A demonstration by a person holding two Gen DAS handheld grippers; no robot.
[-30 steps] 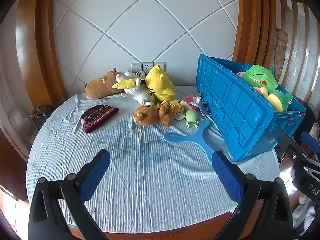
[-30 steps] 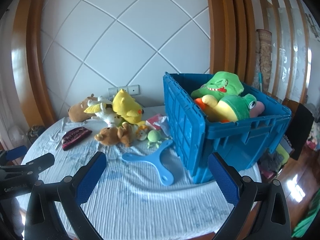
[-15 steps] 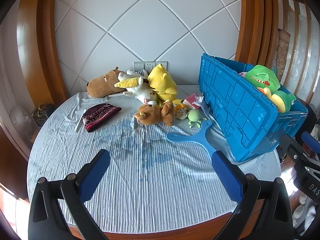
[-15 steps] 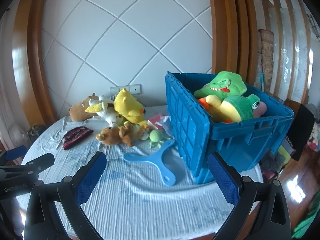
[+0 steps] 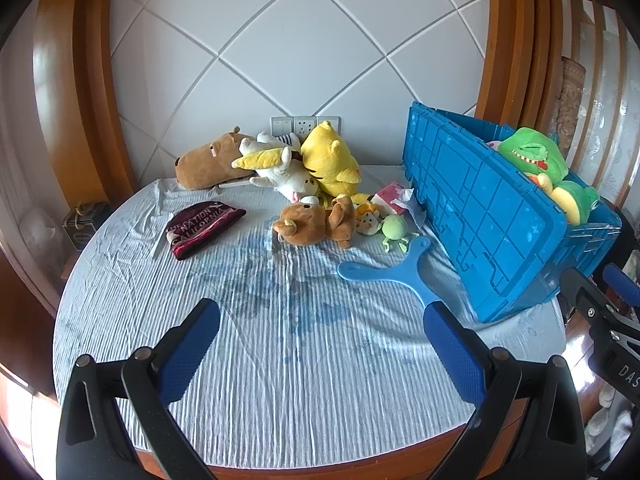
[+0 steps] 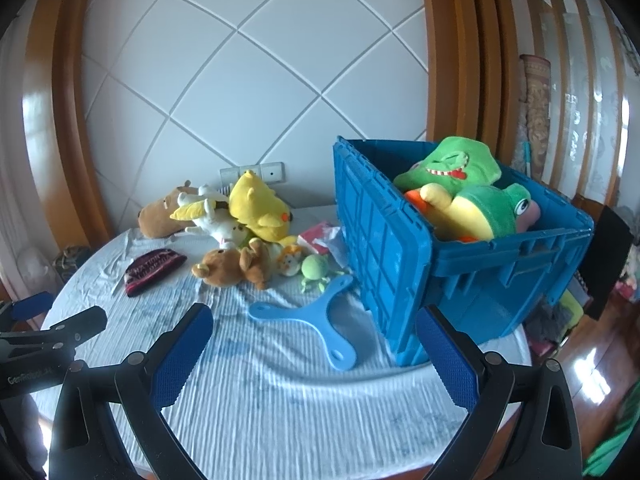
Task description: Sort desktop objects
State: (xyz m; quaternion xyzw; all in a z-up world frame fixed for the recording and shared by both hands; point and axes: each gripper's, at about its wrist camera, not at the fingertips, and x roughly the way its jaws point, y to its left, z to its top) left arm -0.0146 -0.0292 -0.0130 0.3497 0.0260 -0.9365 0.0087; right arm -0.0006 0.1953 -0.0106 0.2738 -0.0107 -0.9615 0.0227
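Observation:
A blue crate (image 5: 480,216) (image 6: 384,248) at the table's right holds green and yellow plush toys (image 6: 460,196). A pile of plush toys lies at the back: a brown capybara (image 5: 208,160), a yellow one (image 5: 332,160) and a small brown bear (image 5: 316,226) (image 6: 232,266). A dark red beanie (image 5: 202,226) lies to the left. A blue three-armed flat toy (image 5: 396,270) (image 6: 316,316) lies by the crate. My left gripper (image 5: 320,344) and right gripper (image 6: 308,352) are open and empty above the near table.
The round table (image 5: 280,380) has a light blue wrinkled cloth. A small green ball toy (image 5: 394,228) and a red packet (image 5: 392,196) lie beside the crate. A tiled wall with sockets (image 5: 304,124) stands behind. Wooden pillars flank it.
Both views have shifted slightly; the grippers have risen or drawn back a little. Nothing on the table has moved.

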